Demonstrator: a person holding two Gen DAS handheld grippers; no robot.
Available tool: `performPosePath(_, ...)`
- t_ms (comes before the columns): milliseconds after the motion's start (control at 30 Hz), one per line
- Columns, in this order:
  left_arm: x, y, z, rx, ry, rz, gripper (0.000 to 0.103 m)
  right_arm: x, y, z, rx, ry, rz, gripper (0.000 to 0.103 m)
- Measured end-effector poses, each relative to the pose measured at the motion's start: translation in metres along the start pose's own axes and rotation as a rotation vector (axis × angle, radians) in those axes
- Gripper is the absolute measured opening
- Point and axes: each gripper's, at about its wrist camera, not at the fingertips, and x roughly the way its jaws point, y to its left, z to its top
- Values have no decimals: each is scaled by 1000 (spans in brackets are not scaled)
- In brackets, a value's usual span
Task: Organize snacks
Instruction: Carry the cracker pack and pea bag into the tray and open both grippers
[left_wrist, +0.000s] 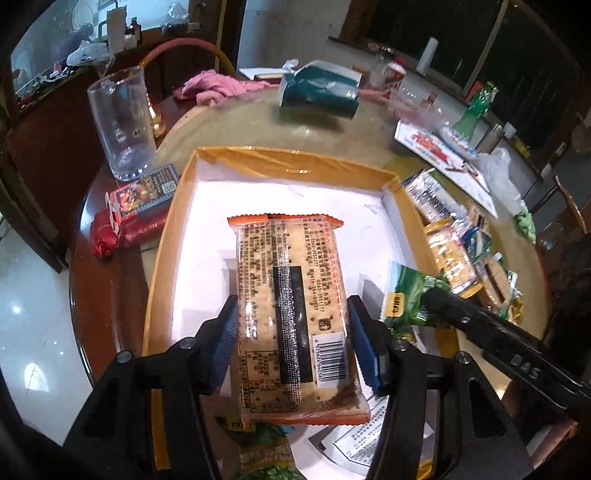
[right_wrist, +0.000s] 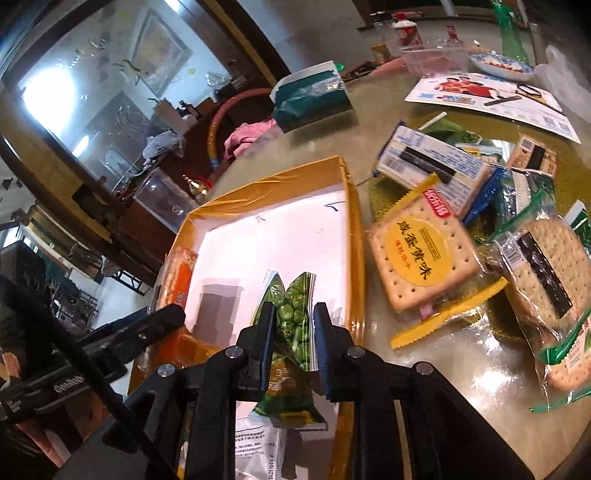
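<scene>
A: Left hand-held gripper (left_wrist: 291, 343) clamps orange cracker pack (left_wrist: 291, 317) over the yellow-rimmed box (left_wrist: 295, 157).

B: Right hand-held gripper (right_wrist: 293, 332), jaws narrow, pinches green pea packet (right_wrist: 291, 332) over that box; other snacks (right_wrist: 424, 254) lie beside it.

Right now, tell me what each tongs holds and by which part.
Left tongs clamp the orange-edged cracker pack across its long sides, near the barcode end. Right tongs pinch the green pea packet around its middle.

Snacks over the yellow-rimmed box (left_wrist: 173, 236)

Orange-edged cracker pack (left_wrist: 291, 314) lies flat between the left jaws; green pea packet (right_wrist: 291, 332) stands pinched between the right jaws.
</scene>
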Motion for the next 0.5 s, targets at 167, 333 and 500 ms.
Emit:
performPosePath(167, 6, 10, -2, -52, 10, -6, 64, 0, 5, -3, -38, 10, -28, 25)
performPosePath(333, -22, 3, -6, -42, -94, 7, 88, -13, 4, -3, -59, -24, 19, 55)
performPosePath(500, -50, -18, -23, -5, -133, -36, 89, -47, 2, -11, -74, -100, 52, 61)
